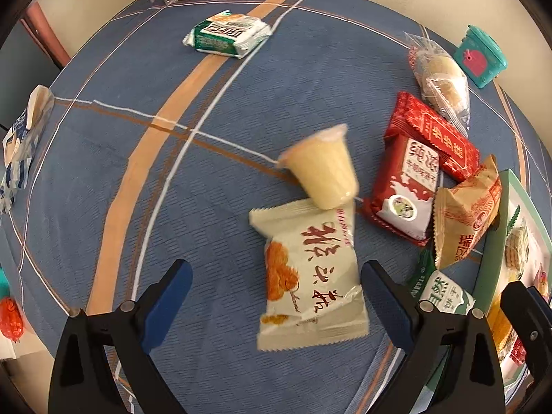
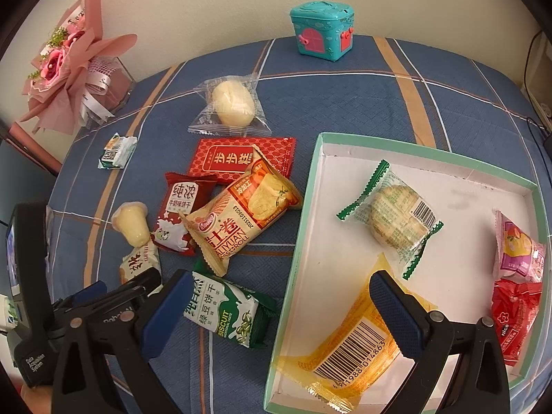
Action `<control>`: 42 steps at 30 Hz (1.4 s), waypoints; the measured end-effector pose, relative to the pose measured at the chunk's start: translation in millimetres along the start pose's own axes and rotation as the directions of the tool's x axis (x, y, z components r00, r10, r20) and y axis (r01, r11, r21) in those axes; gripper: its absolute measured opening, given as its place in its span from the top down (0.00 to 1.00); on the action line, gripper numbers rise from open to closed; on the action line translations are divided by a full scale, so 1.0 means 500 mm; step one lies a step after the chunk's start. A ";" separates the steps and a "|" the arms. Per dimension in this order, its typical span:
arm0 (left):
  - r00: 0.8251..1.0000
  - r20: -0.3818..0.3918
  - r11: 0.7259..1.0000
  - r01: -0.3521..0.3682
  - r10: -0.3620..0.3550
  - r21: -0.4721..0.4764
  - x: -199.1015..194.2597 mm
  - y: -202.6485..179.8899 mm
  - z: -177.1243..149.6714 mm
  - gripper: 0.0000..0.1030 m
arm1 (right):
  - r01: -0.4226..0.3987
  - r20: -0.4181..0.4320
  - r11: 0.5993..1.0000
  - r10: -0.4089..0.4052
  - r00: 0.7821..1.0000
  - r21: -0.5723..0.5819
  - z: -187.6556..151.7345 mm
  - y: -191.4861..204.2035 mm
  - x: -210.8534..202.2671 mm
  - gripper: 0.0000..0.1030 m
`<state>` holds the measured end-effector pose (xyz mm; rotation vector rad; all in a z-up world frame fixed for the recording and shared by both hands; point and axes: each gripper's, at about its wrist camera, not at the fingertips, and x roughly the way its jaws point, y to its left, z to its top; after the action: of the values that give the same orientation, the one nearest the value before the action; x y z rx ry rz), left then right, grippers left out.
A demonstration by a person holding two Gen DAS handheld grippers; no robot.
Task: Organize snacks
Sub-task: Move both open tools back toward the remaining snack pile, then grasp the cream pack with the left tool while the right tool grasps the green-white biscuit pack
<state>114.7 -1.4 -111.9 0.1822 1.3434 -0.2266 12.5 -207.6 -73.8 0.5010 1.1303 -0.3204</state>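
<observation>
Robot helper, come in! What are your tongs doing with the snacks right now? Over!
Both tongs open, empty. Left tongs over cream packet. Right tongs above tray. Jelly cup touching packet.

The box [image 2: 531, 186] sits at the table's [image 2: 345, 79] right front. In it: a round biscuit pack [image 2: 393, 220] at centre, a barcoded pack [image 2: 348, 355] at the front edge, and two small packs [image 2: 517, 276] along the right wall. Left of the box lies a cluster: an egg-roll pack [image 2: 241, 217] overlapping a flat packet [image 2: 220, 158] behind it, with a milk biscuit pack [image 2: 179, 214] to its left. A jelly cup [image 2: 132, 224] lies further left, touching a rice cake pack [image 1: 310, 276]. A toy box [image 2: 322, 31] stands at the far edge.
</observation>
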 end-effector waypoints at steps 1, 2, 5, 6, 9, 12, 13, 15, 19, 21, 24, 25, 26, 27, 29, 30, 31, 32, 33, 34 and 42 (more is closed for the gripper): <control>1.000 0.002 1.000 -0.003 0.003 -0.006 0.000 0.009 0.000 0.05 | -0.001 0.000 1.000 0.001 1.000 -0.002 0.000 0.002 0.000 0.00; 1.000 0.005 1.000 -0.006 0.006 -0.015 -0.003 0.021 0.001 0.05 | -0.002 0.002 1.000 0.002 1.000 -0.005 0.000 0.004 -0.002 0.00; 1.000 0.026 0.999 -0.004 0.005 -0.048 -0.008 0.051 0.003 0.05 | -0.009 0.008 1.000 0.009 1.000 -0.009 -0.003 0.007 -0.006 0.00; 1.000 0.030 0.998 -0.001 0.003 -0.059 -0.010 0.059 0.003 0.05 | -0.017 0.010 1.000 0.017 1.000 -0.009 -0.003 0.009 -0.006 0.00; 1.000 0.020 0.997 0.023 -0.021 -0.069 -0.008 0.074 0.001 0.05 | -0.048 0.015 0.999 0.048 0.999 -0.010 -0.002 0.013 -0.006 0.00; 1.000 0.001 0.998 0.026 -0.026 -0.050 -0.004 0.072 -0.003 0.05 | -0.063 0.013 0.998 0.064 0.998 -0.026 -0.003 0.025 -0.005 0.00; 1.000 -0.002 0.999 0.031 -0.031 -0.044 -0.003 0.071 -0.003 0.05 | -0.065 0.011 0.997 0.066 0.998 -0.032 -0.003 0.029 -0.005 0.00; 0.999 -0.010 0.998 0.049 -0.049 -0.044 -0.003 0.074 -0.004 0.05 | -0.069 0.009 0.997 0.070 0.998 -0.045 -0.002 0.037 -0.003 0.00; 0.998 -0.007 0.997 0.057 -0.058 -0.056 -0.010 0.075 -0.001 0.05 | -0.080 0.013 0.995 0.081 0.997 -0.064 -0.003 0.049 0.000 0.00; 0.998 -0.008 0.996 0.058 -0.059 -0.072 -0.011 0.085 0.002 0.05 | -0.086 0.018 0.993 0.088 0.996 -0.082 -0.004 0.058 0.002 0.02; 0.997 -0.010 0.993 0.070 -0.072 -0.096 -0.016 0.095 0.005 0.05 | -0.091 0.014 0.990 0.093 0.996 -0.111 -0.007 0.071 0.006 0.13; 0.997 -0.011 0.993 0.072 -0.073 -0.097 -0.013 0.100 0.008 0.05 | -0.095 0.010 0.989 0.096 0.995 -0.117 -0.008 0.074 0.008 0.16; 0.997 -0.011 0.993 0.076 -0.078 -0.095 -0.011 0.103 0.009 0.06 | -0.098 0.003 0.987 0.099 0.995 -0.125 -0.010 0.078 0.012 0.19; 0.996 -0.012 0.992 0.082 -0.083 -0.092 -0.010 0.103 0.010 0.06 | -0.101 -0.001 0.986 0.102 0.995 -0.134 -0.011 0.082 0.014 0.21; 0.996 -0.016 0.992 0.089 -0.091 -0.087 -0.005 0.087 0.017 0.10 | -0.109 -0.010 0.982 0.108 0.994 -0.155 -0.014 0.092 0.019 0.30; 0.996 -0.018 0.993 0.087 -0.089 -0.083 -0.005 0.086 0.017 0.12 | -0.114 -0.015 0.980 0.113 0.994 -0.164 -0.016 0.097 0.020 0.33; 0.996 -0.019 0.993 0.081 -0.083 -0.081 -0.007 0.083 0.017 0.14 | -0.116 -0.020 0.978 0.114 0.993 -0.174 -0.017 0.102 0.023 0.35; 0.997 -0.019 0.994 0.073 -0.075 -0.079 -0.012 0.078 0.018 0.14 | -0.114 -0.023 0.977 0.111 0.994 -0.182 -0.019 0.105 0.026 0.35; 0.997 -0.017 0.994 0.072 -0.073 -0.079 -0.010 0.080 0.018 0.15 | -0.113 -0.026 0.976 0.110 0.994 -0.188 -0.019 0.108 0.030 0.35; 0.997 -0.016 0.994 0.076 -0.078 -0.082 -0.011 0.083 0.019 0.19 | -0.116 -0.029 0.975 0.112 0.993 -0.190 -0.020 0.109 0.032 0.35; 0.996 -0.019 0.992 0.090 -0.092 -0.085 -0.007 0.071 0.023 0.21 | -0.120 -0.067 0.971 0.108 0.992 -0.209 -0.028 0.115 0.061 0.35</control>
<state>134.2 30.1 -106.0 0.0531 1.3824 -0.2446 41.9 -151.3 -94.0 0.3858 1.1689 -0.0839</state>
